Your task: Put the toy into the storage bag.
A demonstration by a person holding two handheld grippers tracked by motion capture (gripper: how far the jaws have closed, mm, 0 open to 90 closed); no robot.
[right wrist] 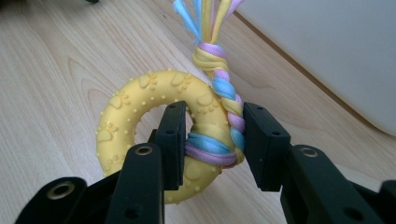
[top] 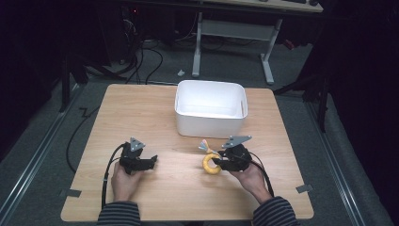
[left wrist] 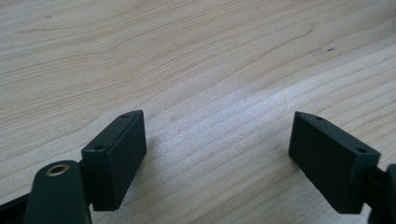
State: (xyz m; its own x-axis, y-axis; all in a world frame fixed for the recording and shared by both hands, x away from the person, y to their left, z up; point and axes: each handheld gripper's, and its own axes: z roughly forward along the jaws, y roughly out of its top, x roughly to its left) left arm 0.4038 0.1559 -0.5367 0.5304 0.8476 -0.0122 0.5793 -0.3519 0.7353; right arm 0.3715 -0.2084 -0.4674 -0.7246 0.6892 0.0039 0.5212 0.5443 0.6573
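My worktop [top: 141,108] is a light wood board with rounded corners, standing on grey floor [top: 47,136]. A white tub [top: 211,109] sits on its far middle, and my left claw [top: 148,162] rests on the near left.

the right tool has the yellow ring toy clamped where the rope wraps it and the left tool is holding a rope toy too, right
Not quite. The right tool does clamp the yellow ring toy at its braided rope wrap, but the left tool holds nothing: the left gripper view shows its jaws standing wide apart over the bare wooden table.
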